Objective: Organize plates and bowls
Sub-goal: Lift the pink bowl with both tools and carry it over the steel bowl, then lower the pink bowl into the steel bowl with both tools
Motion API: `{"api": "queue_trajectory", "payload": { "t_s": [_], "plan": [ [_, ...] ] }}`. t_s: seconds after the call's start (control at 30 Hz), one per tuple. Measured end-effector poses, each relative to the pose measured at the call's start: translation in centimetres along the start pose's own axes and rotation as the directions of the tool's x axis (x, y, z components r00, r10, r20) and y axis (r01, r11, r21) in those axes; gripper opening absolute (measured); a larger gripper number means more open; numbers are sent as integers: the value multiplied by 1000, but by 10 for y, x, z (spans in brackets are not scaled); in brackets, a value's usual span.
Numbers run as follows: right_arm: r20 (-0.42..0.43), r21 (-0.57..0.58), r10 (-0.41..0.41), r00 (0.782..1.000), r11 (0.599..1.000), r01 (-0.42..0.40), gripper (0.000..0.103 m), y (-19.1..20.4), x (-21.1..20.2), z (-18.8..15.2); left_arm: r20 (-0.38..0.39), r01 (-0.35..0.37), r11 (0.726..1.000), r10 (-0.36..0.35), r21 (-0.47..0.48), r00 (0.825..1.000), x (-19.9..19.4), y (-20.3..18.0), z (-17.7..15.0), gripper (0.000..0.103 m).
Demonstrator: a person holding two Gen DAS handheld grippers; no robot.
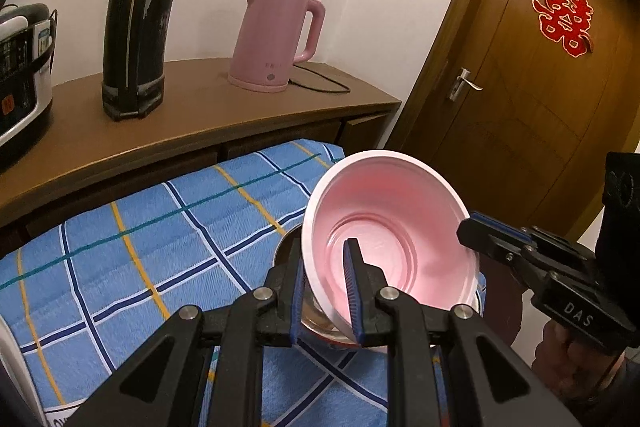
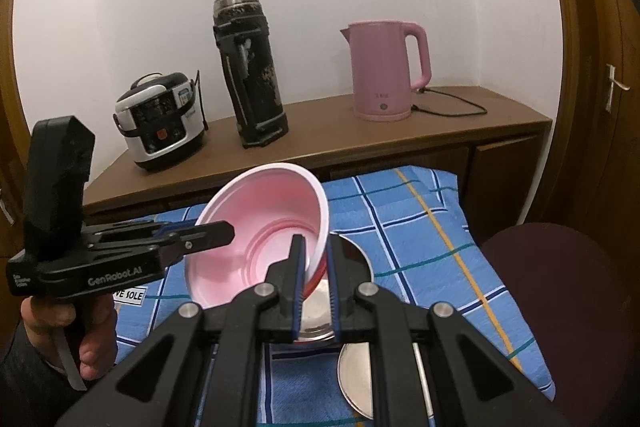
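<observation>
A pink bowl [image 1: 384, 227] with a white rim hangs tilted over a steel bowl [image 1: 285, 247] that rests on the blue checked cloth [image 1: 140, 247]. My left gripper [image 1: 326, 287] is shut on the bowl's near rim, one finger inside and one outside. My right gripper [image 1: 474, 231] pinches the opposite rim. In the right wrist view the right gripper [image 2: 316, 279] is shut on the pink bowl [image 2: 260, 227], and the left gripper [image 2: 226, 233] grips the far left rim. The steel bowl [image 2: 354, 263] lies under it. A flat steel plate [image 2: 354, 379] sits nearer, partly hidden by the fingers.
Behind the cloth a wooden sideboard [image 2: 320, 143] carries a rice cooker [image 2: 160, 123], a black flask [image 2: 248, 71] and a pink kettle [image 2: 384, 67] with its cord. A brown door [image 1: 540, 67] stands at the right. A dark red seat [image 2: 552, 279] is beside the cloth.
</observation>
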State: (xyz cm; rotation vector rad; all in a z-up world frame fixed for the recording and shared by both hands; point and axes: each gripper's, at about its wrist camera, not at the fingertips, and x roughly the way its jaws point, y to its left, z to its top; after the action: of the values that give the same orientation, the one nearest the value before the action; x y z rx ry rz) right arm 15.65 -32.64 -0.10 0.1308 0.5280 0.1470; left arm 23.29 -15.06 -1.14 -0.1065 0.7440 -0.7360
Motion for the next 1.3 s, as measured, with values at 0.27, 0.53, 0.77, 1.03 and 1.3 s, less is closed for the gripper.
{"api": "queue_trajectory", "payload": {
  "t_s": [0.27, 0.53, 0.77, 1.03, 1.3],
  "plan": [
    [-22, 18, -10, 1000, 1000, 11, 10, -6, 10, -2, -30, -4, 1000, 4, 3, 1000, 8, 0, -4, 21],
    [-25, 21, -14, 1000, 1000, 14, 10, -8, 13, -3, -37, 11, 1000, -11, -10, 999, 11, 3, -6, 21],
    [-28, 18, -20, 999, 1000, 21, 10, -10, 16, -2, -37, 19, 1000, -20, -13, 999, 12, 5, -6, 21],
    [-41, 15, -31, 999, 999, 32, 10, -12, 21, 3, -33, 30, 1000, -30, -11, 999, 12, 4, -7, 21],
    [-92, 32, -34, 995, 999, 37, 10, -20, 35, 1, -50, 57, 997, -59, -49, 997, 19, 11, -9, 21]
  ]
}}
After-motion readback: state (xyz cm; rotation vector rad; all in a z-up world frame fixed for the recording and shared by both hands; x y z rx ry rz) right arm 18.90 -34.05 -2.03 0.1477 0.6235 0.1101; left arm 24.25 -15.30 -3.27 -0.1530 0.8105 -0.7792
